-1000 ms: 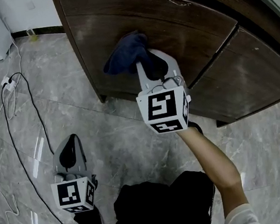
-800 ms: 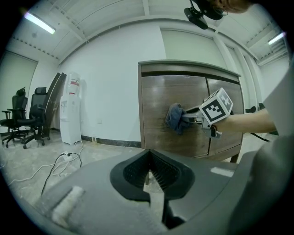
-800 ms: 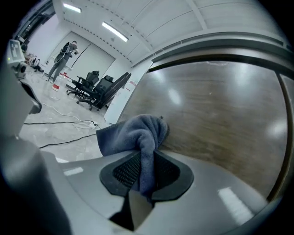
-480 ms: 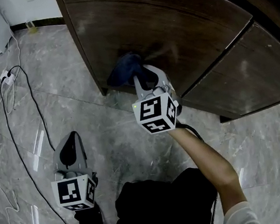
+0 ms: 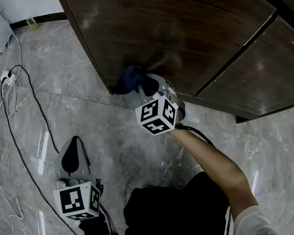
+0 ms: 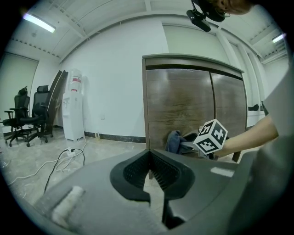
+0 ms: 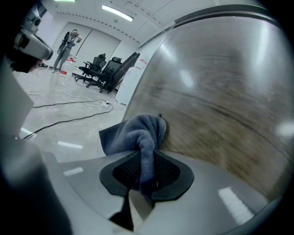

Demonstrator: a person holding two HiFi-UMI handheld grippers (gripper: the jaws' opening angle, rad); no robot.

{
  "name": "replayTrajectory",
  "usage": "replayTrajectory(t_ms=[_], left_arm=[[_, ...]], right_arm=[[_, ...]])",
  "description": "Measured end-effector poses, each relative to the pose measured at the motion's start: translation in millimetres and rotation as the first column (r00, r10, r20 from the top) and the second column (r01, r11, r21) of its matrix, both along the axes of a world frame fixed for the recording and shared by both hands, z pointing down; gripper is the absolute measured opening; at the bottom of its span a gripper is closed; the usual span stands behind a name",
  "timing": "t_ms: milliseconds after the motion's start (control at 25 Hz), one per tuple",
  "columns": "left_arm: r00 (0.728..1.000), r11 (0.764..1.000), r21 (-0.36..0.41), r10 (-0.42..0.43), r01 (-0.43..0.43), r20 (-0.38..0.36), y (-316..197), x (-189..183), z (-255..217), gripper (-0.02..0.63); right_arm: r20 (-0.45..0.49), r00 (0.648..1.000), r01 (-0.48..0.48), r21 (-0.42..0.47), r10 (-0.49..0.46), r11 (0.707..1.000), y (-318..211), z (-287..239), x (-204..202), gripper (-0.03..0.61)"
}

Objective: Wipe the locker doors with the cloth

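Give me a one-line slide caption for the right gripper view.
Right gripper shut on a bunched blue-grey cloth, pressing it against the dark brown wooden locker door near its edge.

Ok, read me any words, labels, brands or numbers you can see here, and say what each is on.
No readable text.
Water dispenser: red label near its top, too small to read.
Cubes on the left gripper and right gripper: only black-and-white square markers, no words.

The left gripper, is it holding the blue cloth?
No, the left gripper is shut on nothing; the blue cloth is pinched in the right gripper.
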State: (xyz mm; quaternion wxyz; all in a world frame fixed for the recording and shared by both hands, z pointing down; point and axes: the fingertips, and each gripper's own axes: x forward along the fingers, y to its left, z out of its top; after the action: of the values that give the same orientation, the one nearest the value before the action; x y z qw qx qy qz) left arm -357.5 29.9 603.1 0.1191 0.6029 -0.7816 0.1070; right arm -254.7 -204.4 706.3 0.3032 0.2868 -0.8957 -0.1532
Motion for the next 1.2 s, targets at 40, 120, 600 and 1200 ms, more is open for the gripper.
replayTrajectory(t_ms=[40,120,600,1200], left_arm=[[1.0,1.0,-0.001,-0.002,0.002,0.0,0.6,-0.4,0.5,0.003],[1.0,1.0,-0.004,-0.006,0.006,0.002,1.8,-0.8,1.1,0.003],[1.0,1.0,0.01,-0.017,0.017,0.012,4.5,-3.9,-10.4,0.003],[1.0,0.998,0.056,-0.01,0.009,0.023,-3.1,0.7,-42.7,0.003]], right_arm=[[-0.012,1.0,0.005,-0.002,-0.005,1.0,0.2,6.6,-0.6,0.075],[-0.031,0.999,0.009,-0.009,-0.009,1.0,0.2,17.7,-1.2,0.075],[0.054,0.998,0.035,0.052,-0.037,0.998,1.9,-55.4,-11.4,0.075],[0.217,0.973,0.021,0.274,-0.083,0.962,0.1,-266.5,-32.8,0.075]])
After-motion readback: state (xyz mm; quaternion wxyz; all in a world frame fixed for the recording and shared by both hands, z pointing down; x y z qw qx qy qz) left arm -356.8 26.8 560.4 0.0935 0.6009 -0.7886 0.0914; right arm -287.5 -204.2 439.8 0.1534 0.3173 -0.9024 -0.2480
